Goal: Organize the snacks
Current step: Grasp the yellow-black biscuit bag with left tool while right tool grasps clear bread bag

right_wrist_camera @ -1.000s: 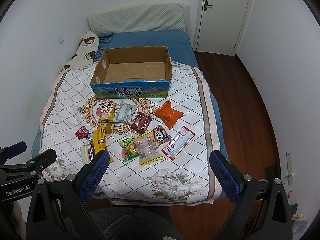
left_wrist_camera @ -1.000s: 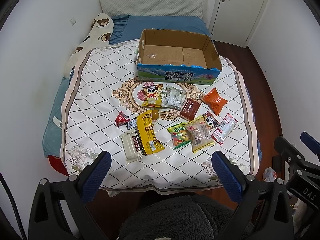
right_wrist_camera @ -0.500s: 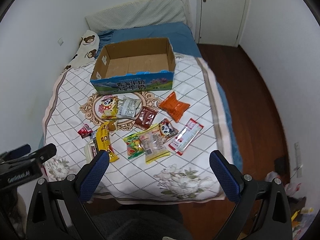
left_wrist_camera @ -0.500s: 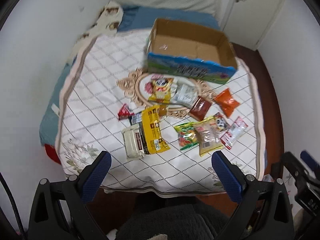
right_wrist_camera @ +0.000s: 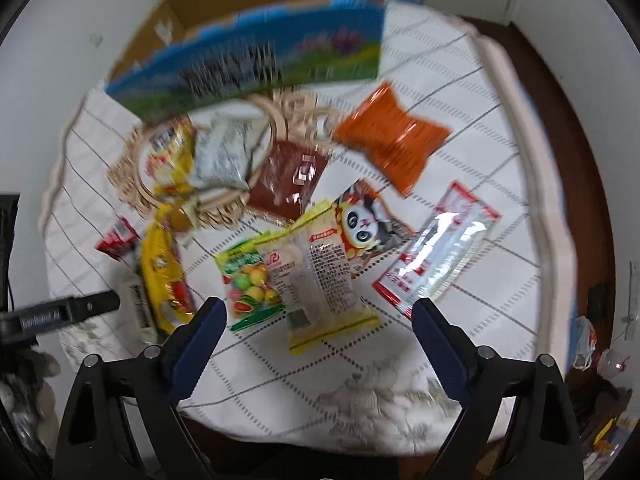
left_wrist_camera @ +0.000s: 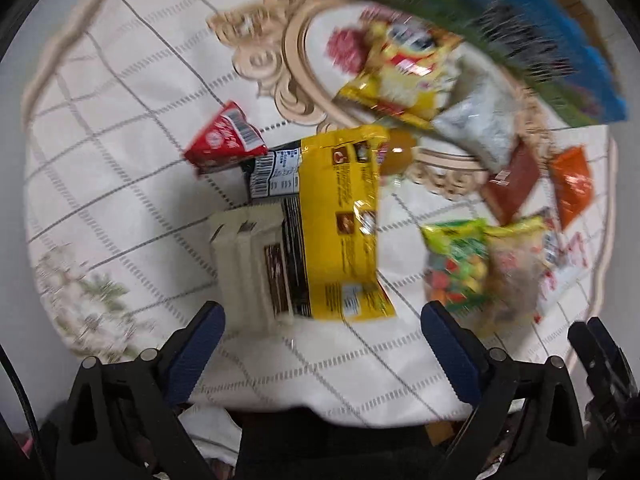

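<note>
Your left gripper (left_wrist_camera: 322, 322) hangs over the yellow packet (left_wrist_camera: 340, 224), your right gripper (right_wrist_camera: 318, 320) over the clear packet (right_wrist_camera: 320, 280); both jaws apart, closing, empty.

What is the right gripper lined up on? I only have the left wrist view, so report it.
Observer: The right gripper points at the clear yellow-edged packet. Its jaws are closing, but the pads touch nothing.
Operator: Tell me what lies under that packet's far end.
Observer: A panda-print packet, partly covered by it.
Operator: Describe the thing at the far right.
Observer: A long red-and-silver packet, lying flat, apart from the orange packet.
</note>
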The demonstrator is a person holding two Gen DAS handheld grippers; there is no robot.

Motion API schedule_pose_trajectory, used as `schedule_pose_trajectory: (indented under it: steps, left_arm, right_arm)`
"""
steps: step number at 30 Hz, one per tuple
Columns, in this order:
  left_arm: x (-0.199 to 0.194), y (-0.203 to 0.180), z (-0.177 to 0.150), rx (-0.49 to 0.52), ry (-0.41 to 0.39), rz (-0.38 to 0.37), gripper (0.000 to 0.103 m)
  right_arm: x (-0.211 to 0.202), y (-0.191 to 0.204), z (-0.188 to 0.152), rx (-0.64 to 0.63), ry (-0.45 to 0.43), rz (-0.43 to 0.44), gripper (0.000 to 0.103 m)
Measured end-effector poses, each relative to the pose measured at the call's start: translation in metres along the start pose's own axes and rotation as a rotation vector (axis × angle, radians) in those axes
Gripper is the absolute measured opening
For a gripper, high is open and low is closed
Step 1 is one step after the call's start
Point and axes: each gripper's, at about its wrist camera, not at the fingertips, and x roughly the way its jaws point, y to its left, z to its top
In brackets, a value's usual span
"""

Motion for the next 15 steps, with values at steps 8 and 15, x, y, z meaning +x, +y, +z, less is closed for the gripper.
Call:
schedule_pose_trajectory:
  steps: [8,15]
  left_arm:
    - [0.049,-0.013,0.035,0.075,0.014,0.077,0.088]
    - [0.065,-0.05,0.019,0.177,0.0,0.136,0.085]
  right_arm:
    - [0.068,0.01,0.008,-0.06,0.118,-0.021,0.09]
    - [0.106,0.012,0.012,-0.045,0.168,-0.012,0.084]
